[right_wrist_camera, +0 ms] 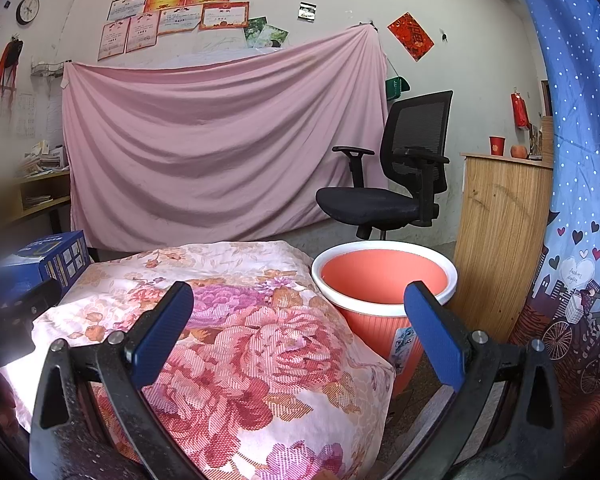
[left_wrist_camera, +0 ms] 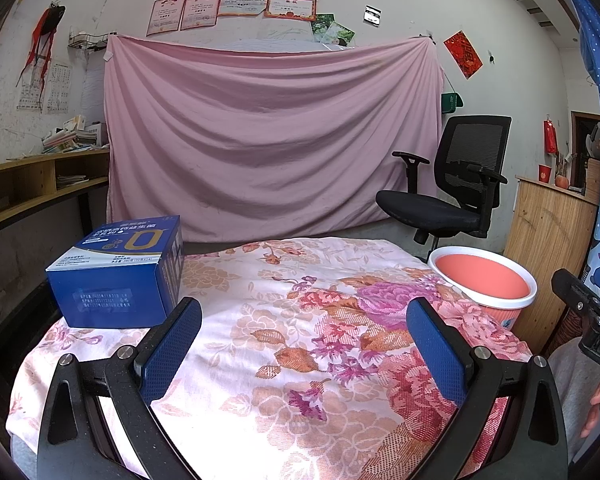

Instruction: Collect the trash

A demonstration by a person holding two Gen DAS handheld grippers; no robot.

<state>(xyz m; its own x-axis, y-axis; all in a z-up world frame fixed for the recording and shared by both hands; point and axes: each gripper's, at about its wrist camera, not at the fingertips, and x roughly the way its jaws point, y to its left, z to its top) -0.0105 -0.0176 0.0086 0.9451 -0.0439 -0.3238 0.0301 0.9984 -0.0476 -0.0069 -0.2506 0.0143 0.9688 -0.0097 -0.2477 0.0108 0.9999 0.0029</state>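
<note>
A blue cardboard box (left_wrist_camera: 120, 276) stands on the far left corner of the table under a floral cloth (left_wrist_camera: 284, 320); it also shows at the left edge of the right wrist view (right_wrist_camera: 40, 264). A salmon-pink bin with a white rim (right_wrist_camera: 384, 280) stands on the floor at the table's right side and shows in the left wrist view (left_wrist_camera: 484, 280). My left gripper (left_wrist_camera: 304, 344) is open and empty above the cloth, right of and nearer than the box. My right gripper (right_wrist_camera: 300, 332) is open and empty over the table's right corner, near the bin.
A black office chair (right_wrist_camera: 396, 176) stands behind the bin. A wooden cabinet (right_wrist_camera: 500, 240) is to the bin's right, a blue patterned curtain (right_wrist_camera: 580, 200) beyond it. A pink sheet (left_wrist_camera: 268, 140) hangs on the back wall. A wooden shelf (left_wrist_camera: 40, 184) runs along the left.
</note>
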